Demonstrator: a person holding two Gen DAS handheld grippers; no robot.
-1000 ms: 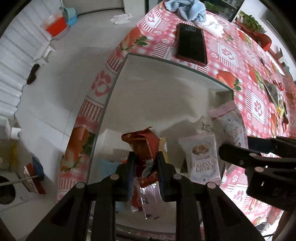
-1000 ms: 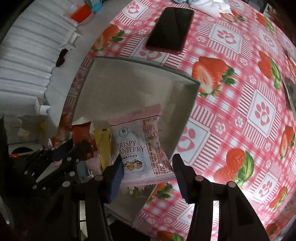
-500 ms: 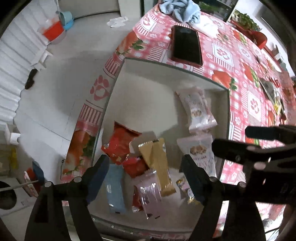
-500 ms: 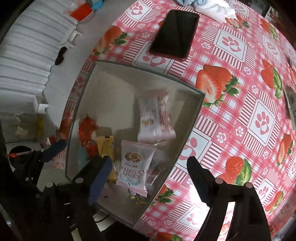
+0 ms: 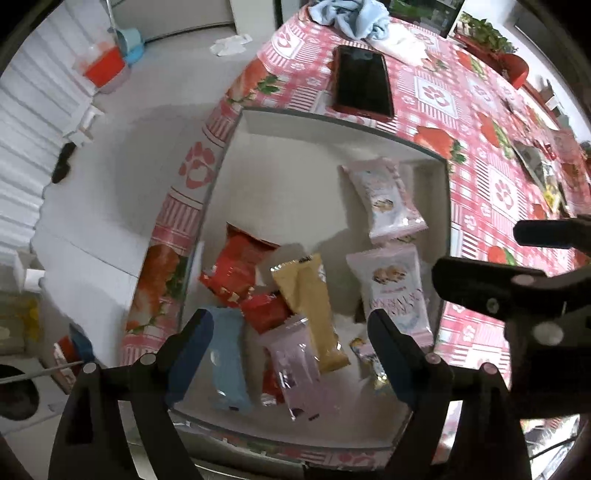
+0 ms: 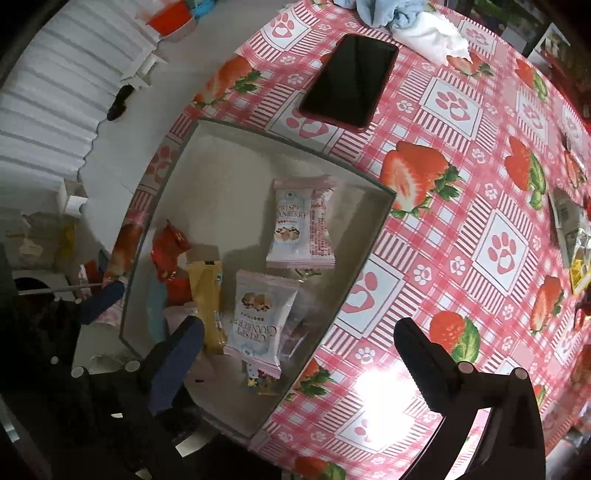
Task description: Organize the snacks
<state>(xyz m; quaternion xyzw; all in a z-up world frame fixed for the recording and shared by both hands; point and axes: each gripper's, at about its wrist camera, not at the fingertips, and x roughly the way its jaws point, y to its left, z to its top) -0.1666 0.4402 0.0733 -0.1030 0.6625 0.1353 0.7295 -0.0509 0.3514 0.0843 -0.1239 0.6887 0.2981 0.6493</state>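
A grey open box (image 5: 332, 122) (image 6: 280, 142) on the strawberry tablecloth holds several snack packs. Two pink-white cranberry packs lie at its right side, one far (image 5: 384, 199) (image 6: 301, 221) and one near (image 5: 395, 291) (image 6: 258, 321). A red pack (image 5: 236, 269), a yellow bar (image 5: 310, 306), a blue pack (image 5: 225, 358) and a pink pack (image 5: 295, 365) lie at the near end. My left gripper (image 5: 291, 350) is open and empty above the near end. My right gripper (image 6: 295, 350) is open and empty above the box's near right corner.
A black phone (image 5: 364, 85) (image 6: 351, 81) lies beyond the box. Blue and white cloths (image 6: 410, 22) sit at the table's far side. More snack packs (image 6: 576, 243) lie at the table's right edge. The table edge and floor are to the left.
Both grippers opened and dropped their packs into the box: the left let go of the red pack, the right the cranberry pack. Both then pulled back and up.
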